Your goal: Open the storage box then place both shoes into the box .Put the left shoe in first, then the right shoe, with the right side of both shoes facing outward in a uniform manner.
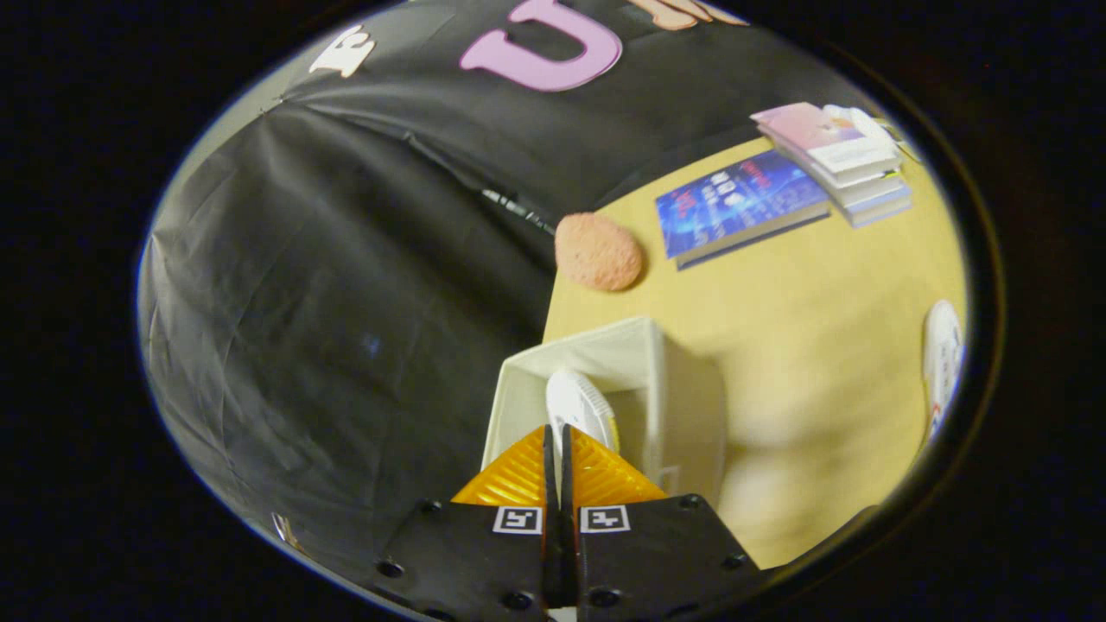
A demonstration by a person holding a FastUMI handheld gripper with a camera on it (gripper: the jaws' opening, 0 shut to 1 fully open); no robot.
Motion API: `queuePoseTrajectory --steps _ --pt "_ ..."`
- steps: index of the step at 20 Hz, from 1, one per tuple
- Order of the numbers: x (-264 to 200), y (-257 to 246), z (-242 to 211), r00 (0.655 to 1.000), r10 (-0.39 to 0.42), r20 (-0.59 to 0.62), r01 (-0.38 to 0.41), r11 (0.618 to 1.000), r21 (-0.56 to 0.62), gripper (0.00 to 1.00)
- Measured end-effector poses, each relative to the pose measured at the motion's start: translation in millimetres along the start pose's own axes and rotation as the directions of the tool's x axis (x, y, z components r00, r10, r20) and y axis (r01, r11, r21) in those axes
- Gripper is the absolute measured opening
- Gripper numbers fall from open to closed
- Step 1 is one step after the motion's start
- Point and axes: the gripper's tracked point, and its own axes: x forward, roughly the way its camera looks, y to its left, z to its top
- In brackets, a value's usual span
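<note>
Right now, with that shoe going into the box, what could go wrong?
1. The fingers pinch only the white shoe's edge; it might slip and land turned wrong.
2. The storage box sits at the table corner; a push could tip it off.
3. The other shoe lies at the far edge.

An open, cream fabric storage box [665,380] stands at the edge of the tabletop [804,311], a white shoe [577,406] upright inside it. A second white shoe [942,354] lies well apart on the tabletop.
</note>
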Motion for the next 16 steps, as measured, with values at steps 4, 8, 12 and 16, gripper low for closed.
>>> queuePoseTrajectory --steps 4,8,12,16 --pt "-52 -91 59 0.983 -0.126 0.131 0.118 0.991 0.066 0.02" --pt "-108 -189 74 0.941 -0.282 0.185 0.263 0.957 0.122 0.02" --pt "-156 -273 62 0.887 -0.428 0.174 0.396 0.898 0.194 0.02" --pt "-172 -323 33 0.859 -0.502 0.100 0.469 0.850 0.238 0.03"
